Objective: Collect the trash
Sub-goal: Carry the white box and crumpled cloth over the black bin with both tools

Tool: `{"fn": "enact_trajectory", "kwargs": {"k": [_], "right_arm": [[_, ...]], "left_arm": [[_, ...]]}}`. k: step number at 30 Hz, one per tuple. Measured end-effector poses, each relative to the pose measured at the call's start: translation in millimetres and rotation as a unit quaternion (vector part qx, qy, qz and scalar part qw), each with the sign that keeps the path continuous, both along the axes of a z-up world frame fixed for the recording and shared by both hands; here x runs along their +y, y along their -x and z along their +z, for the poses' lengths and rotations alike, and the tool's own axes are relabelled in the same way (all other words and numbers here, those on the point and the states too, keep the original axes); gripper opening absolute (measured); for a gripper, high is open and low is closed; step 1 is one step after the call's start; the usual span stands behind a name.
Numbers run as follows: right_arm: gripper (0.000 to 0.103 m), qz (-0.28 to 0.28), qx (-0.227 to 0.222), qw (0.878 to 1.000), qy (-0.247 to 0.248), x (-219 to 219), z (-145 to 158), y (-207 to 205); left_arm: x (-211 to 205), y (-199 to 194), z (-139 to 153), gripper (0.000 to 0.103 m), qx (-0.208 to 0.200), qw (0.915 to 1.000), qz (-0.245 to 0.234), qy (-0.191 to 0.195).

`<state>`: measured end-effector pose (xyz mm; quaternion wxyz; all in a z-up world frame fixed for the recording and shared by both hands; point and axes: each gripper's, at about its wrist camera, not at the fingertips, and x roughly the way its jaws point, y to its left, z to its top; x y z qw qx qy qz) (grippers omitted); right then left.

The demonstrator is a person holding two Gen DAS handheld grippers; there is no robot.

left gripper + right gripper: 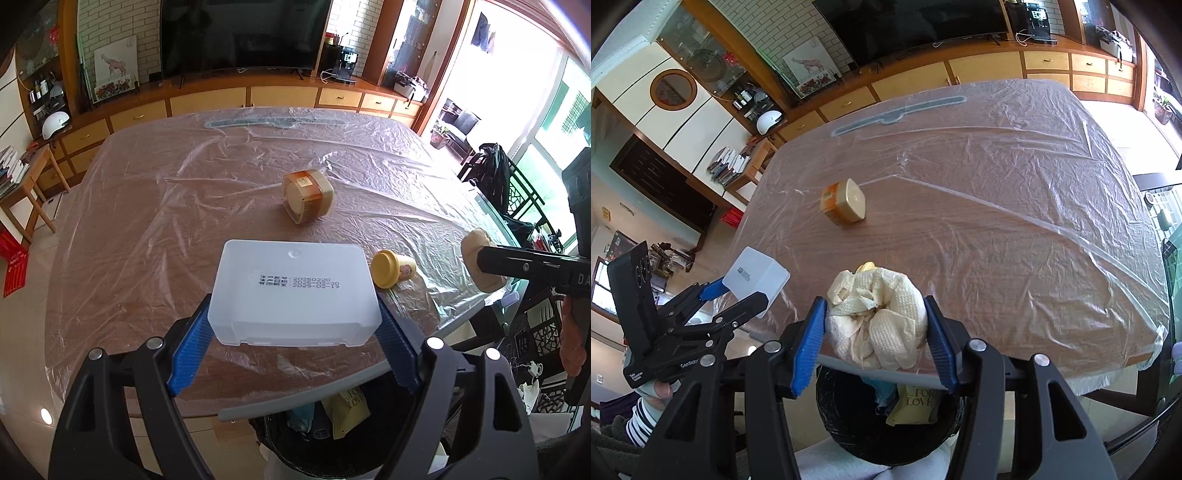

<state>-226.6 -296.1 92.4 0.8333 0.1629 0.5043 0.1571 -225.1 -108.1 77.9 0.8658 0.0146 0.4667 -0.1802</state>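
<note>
My left gripper (293, 321) is shut on a white translucent plastic box (295, 284) with a printed date, held above the table's near edge. The right gripper (875, 317) is shut on a crumpled cream paper towel wad (875, 328). Both hang over the near edge, above a black bin (886, 435) that holds a yellow packet and other trash. On the table lie a small yellow cup (391, 267) on its side and an amber square jar (306, 195) farther back. In the right wrist view the box (753, 275) is at the left and the jar (846, 206) beyond it.
A wrinkled clear plastic sheet covers the wooden table (147, 221). Dark carved chairs (517, 192) stand along its right side. A TV and wooden cabinets (207, 99) line the far wall. A hand in a striped sleeve (642, 417) holds the left gripper.
</note>
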Motion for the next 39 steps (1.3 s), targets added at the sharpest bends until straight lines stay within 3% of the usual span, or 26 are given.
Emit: {"fn": "enact_trajectory", "kwargs": {"k": [15, 39], "right_arm": [[0.051, 0.036, 0.027, 0.999, -0.006, 7, -13, 45], [0.051, 0.09, 0.065, 0.994, 0.008, 24, -43, 81]], "left_arm": [[-7, 46, 3, 0.083, -0.002, 0.9995, -0.029, -0.012], [-22, 108, -18, 0.083, 0.037, 0.9954, -0.086, -0.022]]}}
